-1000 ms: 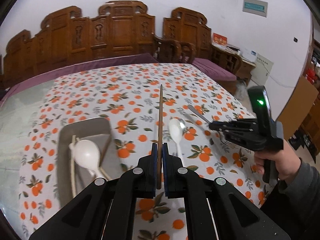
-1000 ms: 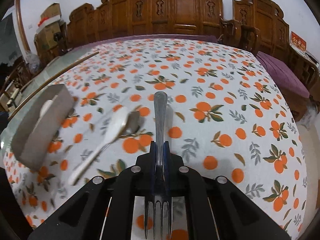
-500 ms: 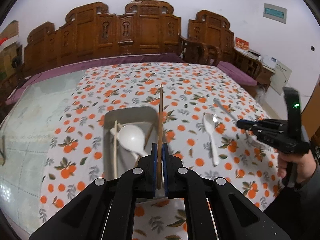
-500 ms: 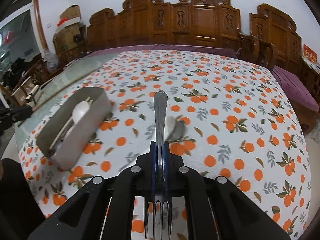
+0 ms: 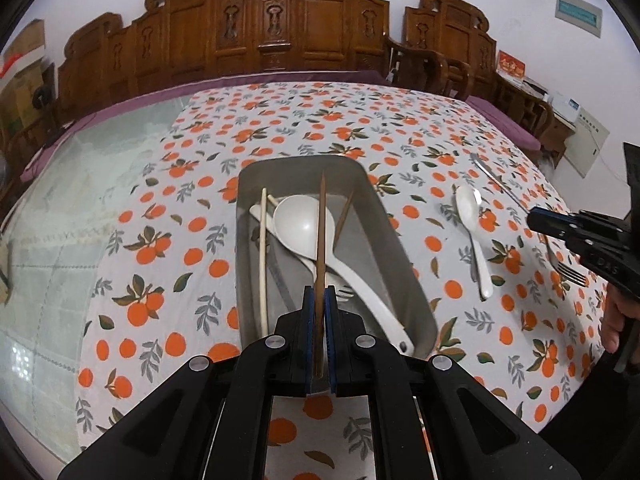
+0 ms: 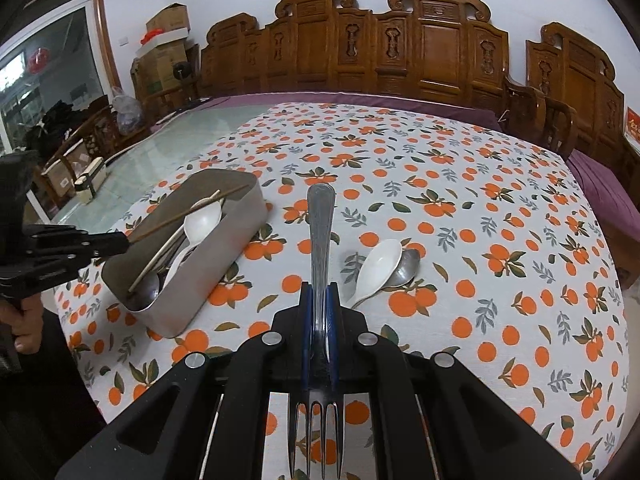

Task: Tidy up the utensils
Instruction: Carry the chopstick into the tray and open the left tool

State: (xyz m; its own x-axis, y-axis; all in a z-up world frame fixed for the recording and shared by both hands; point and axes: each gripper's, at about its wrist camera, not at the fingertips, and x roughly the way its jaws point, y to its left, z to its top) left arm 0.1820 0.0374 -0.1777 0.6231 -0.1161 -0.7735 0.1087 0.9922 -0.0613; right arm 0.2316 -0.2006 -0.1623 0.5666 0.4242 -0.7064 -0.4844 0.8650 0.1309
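The left gripper [image 5: 319,300] clamps a brown chopstick [image 5: 320,236] above the metal tray [image 5: 404,256]. The right gripper [image 6: 319,300] grips a steel fork [image 6: 320,236], tines rearward.

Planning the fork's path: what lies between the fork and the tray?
Only bare tablecloth between fork and tray, per the right wrist view.

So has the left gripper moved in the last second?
Yes. The left gripper, shut on the dark chopstick, has swung left from the white spoon to over the metal tray.
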